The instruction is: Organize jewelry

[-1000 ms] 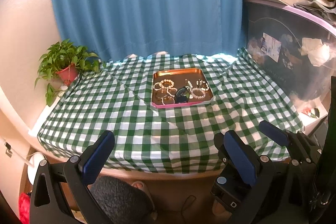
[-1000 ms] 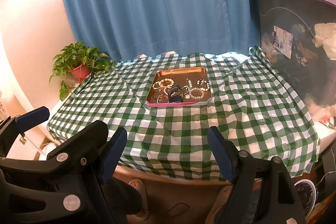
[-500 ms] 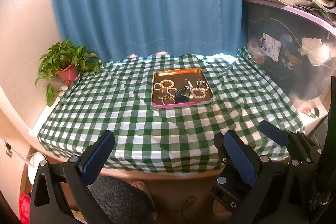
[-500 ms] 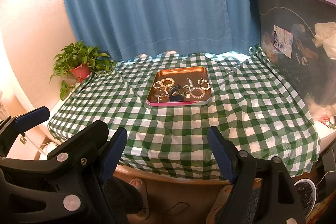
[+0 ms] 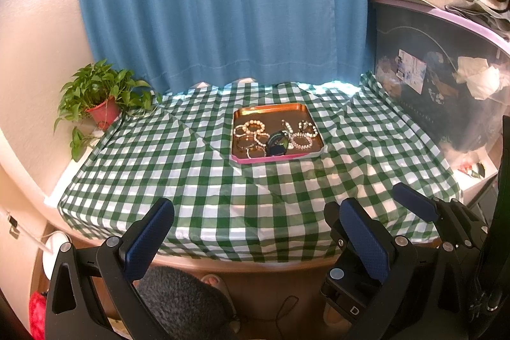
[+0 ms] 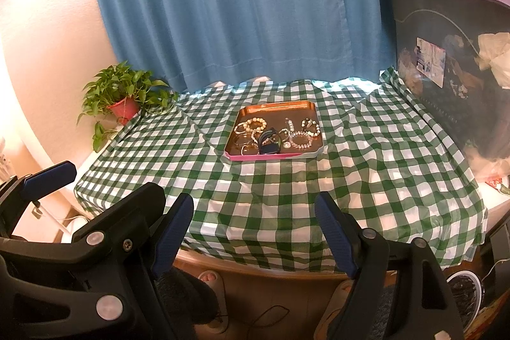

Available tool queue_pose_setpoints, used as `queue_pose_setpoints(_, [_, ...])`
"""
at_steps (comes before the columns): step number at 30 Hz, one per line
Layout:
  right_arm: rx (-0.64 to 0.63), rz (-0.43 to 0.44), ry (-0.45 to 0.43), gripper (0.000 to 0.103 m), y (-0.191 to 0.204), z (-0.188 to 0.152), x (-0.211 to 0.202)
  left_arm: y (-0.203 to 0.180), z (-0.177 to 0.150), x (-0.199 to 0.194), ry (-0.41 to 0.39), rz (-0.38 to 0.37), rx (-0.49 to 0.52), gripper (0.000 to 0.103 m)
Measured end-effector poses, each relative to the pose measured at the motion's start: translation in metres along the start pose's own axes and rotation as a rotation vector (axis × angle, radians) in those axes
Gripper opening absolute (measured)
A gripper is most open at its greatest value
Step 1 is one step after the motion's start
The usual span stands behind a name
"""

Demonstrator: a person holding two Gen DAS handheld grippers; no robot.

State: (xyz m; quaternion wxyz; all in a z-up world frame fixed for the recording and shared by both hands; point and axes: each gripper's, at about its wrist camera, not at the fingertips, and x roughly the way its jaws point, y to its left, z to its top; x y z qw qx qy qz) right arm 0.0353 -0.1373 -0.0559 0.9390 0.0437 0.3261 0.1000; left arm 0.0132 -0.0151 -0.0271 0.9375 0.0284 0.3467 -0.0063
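Note:
A copper tray [image 5: 267, 110] [image 6: 277, 106] with a pink front rim sits near the middle of the checked table. In it lie several bead and pearl bracelets [image 5: 250, 128] [image 6: 251, 125] and a dark blue band [image 5: 276, 144] [image 6: 268, 141]. My left gripper [image 5: 255, 225] hangs open short of the table's near edge, far from the tray, nothing between its blue pads. My right gripper [image 6: 255, 219] is likewise open and empty at the near edge. Each gripper shows at the side of the other's view.
A green-and-white checked cloth [image 5: 191, 168] covers the table. A potted plant [image 5: 102, 107] [image 6: 124, 104] stands at the far left corner. A blue curtain [image 5: 223, 5] hangs behind. A dark storage bin [image 5: 446, 91] borders the right side.

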Motion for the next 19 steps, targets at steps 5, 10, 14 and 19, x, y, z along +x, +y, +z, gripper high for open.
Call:
queue_pose_setpoints(5, [0.002,0.001,0.0,0.076,0.0005,0.0002,-0.0003,0.001,0.0001,0.0001,0.001,0.001,0.002,0.103])
queue_pose_setpoints(10, [0.003,0.001,0.0,0.076,0.0007,0.0001,-0.0004,0.0003,0.0,-0.0001,0.002,0.0,0.004,0.103])
queue_pose_setpoints(14, [0.003,-0.001,0.001,0.076,0.0011,-0.0004,-0.0001,-0.0007,0.0001,-0.0002,0.002,-0.001,0.0,0.103])
queue_pose_setpoints(19, [0.001,0.001,0.005,0.076,0.0035,-0.0019,-0.0003,0.0004,-0.0035,0.0009,0.01,-0.007,0.003,0.103])
